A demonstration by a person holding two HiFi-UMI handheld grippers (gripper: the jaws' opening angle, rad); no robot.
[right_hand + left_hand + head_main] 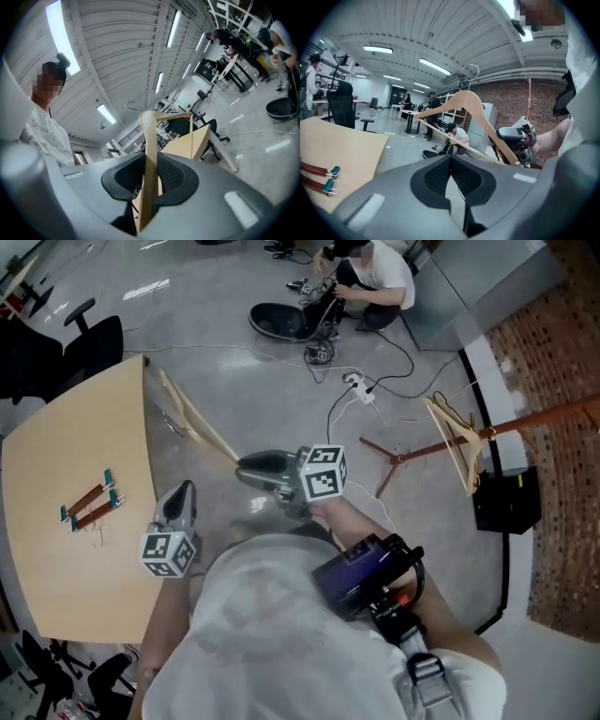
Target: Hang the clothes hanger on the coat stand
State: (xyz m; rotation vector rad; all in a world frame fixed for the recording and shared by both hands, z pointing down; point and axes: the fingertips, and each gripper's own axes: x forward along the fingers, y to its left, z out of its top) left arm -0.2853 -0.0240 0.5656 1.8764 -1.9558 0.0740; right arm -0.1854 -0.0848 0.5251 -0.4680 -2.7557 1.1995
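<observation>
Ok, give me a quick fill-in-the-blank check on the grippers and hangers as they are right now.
1. The right gripper is shut on a wooden ____.
2. The left gripper holds ____.
3. Another wooden hanger already hangs on the ____.
4. Two clip hangers lie on the ____.
Missing words: hanger; nothing; coat stand; table.

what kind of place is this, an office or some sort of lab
Probably an open-plan office or lab workspace, going by a power strip lying on a bare concrete floor, a black office chair beside a wooden table, and long overhead strip lights.
</observation>
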